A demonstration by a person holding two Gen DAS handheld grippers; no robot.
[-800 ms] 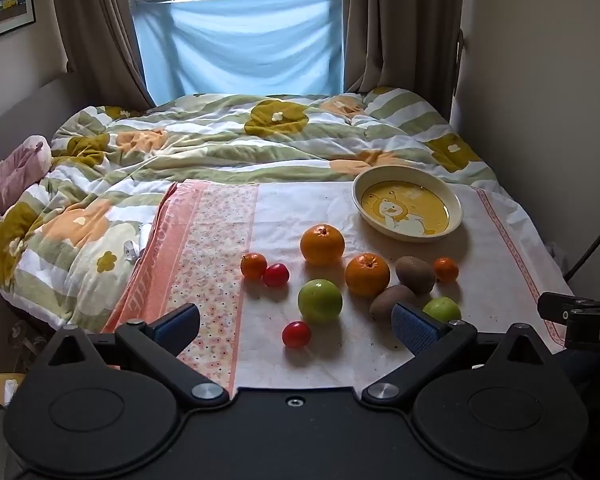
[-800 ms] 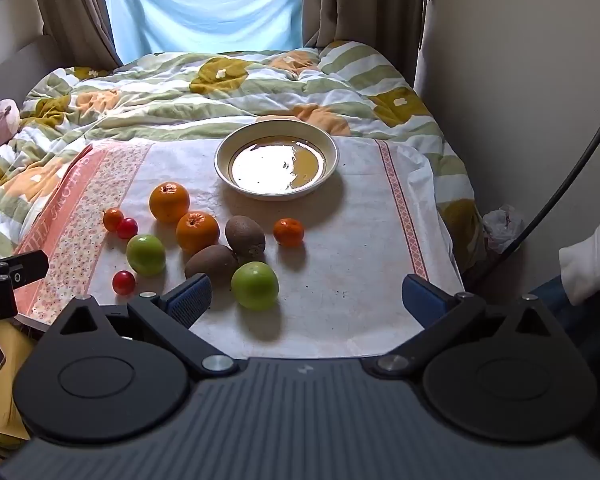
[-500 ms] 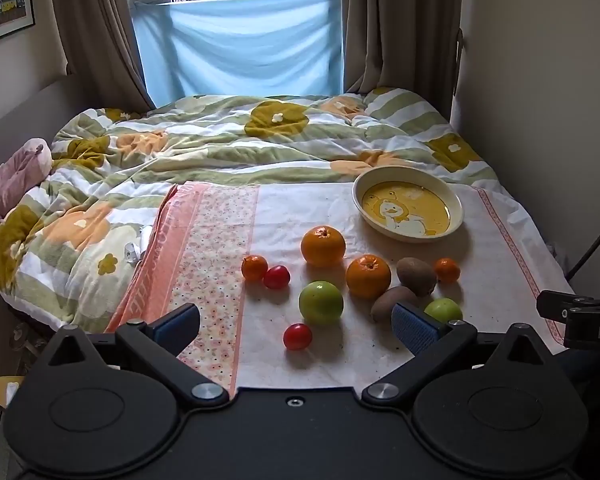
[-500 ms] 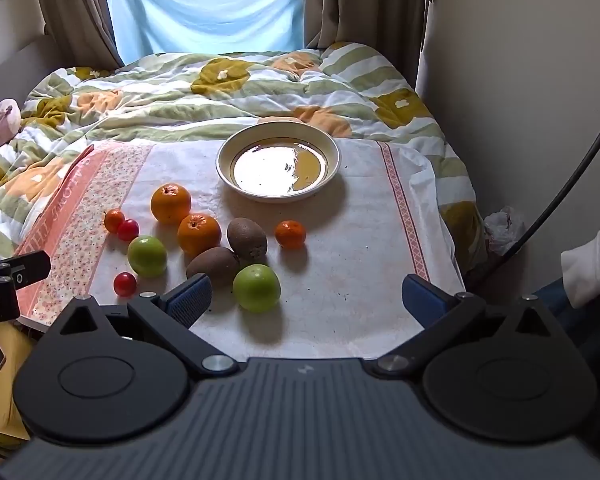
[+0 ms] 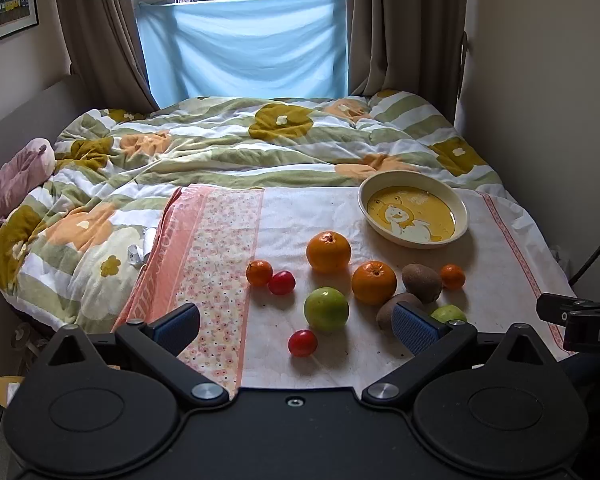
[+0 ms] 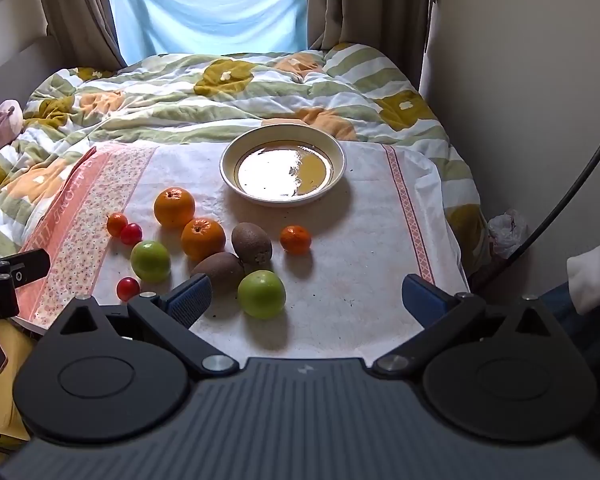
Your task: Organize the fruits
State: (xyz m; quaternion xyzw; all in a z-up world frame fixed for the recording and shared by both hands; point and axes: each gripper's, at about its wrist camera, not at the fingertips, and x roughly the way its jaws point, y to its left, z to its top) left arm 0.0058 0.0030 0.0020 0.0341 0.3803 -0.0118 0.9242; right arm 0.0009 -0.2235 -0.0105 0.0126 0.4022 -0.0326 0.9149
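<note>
The fruits lie loose on a cloth [image 6: 340, 288] spread over a bed, none yet in the bowl [image 6: 283, 136] that sits empty just beyond them. Nearest the right gripper [image 6: 306, 294] is a green apple [image 6: 261, 293], touching or almost touching a kiwi [image 6: 218, 269], with a second kiwi [image 6: 251, 242] just behind; a small mandarin [image 6: 295, 239] sits apart to the right. Two oranges [image 6: 174, 207] [image 6: 202, 238] lie toward the middle, and on the left are another green apple [image 5: 326, 308], a second small mandarin [image 5: 259, 272] and two cherry tomatoes [image 5: 281, 282] [image 5: 302, 343]. All are round and likely to roll on the soft, yielding bedding, so each is best taken across its widest part, with the fingers coming down on either side. The apples and oranges look firm and fairly heavy and their skins are smooth, so a centred grip matters. The kiwis are oval with a rougher skin and should be gripped across the short axis. The tomatoes are small, thin-skinned and easily crushed, so they want the lightest squeeze. The bowl looks ceramic and glossy, so fruit should be set in, not dropped. Both the right gripper and the left gripper [image 5: 296, 328] hover over the near edge of the cloth with jaws spread fully wide and nothing between them.
</note>
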